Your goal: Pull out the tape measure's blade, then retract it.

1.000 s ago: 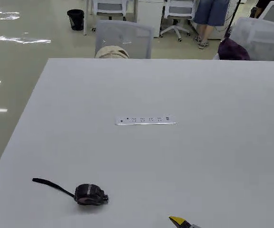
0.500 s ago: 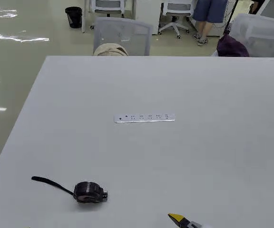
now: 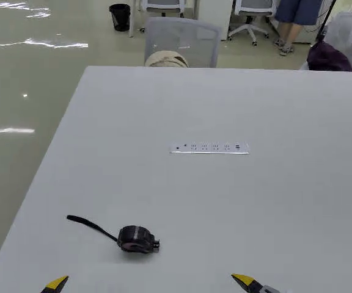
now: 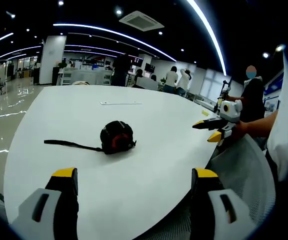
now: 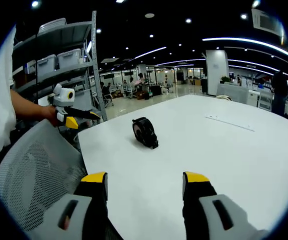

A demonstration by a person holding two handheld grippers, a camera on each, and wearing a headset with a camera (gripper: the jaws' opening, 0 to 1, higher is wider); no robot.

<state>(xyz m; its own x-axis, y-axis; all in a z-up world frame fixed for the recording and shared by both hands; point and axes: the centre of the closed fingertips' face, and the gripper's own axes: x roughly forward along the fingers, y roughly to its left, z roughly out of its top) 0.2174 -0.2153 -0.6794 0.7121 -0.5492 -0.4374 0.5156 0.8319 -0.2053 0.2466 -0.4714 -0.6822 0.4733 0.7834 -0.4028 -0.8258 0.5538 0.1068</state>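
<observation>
A black tape measure [image 3: 138, 238] lies on the white table [image 3: 237, 207] near its front left, blade wound in, its black strap [image 3: 89, 224] trailing to the left. At the bottom edge of the head view, the yellow tip of my left gripper [image 3: 57, 283] sits left of the tape measure and that of my right gripper [image 3: 249, 283] to its right. From my left gripper [image 4: 134, 175], open and empty, the tape measure [image 4: 117, 137] is a short way ahead. My right gripper [image 5: 145, 177] is open too, with the tape measure [image 5: 145, 132] ahead of it.
A white power strip [image 3: 209, 148] lies flat mid-table. Grey chairs [image 3: 182, 39] stand behind the far edge, and a black bin [image 3: 120, 15] sits on the floor. A mesh chair back [image 5: 34, 165] is close beneath the grippers. The table's left edge [image 3: 47, 152] runs diagonally.
The head camera has shifted, so everything sits further right in the picture. The left gripper's yellow tip now shows at the bottom left. The tape measure lies where it was.
</observation>
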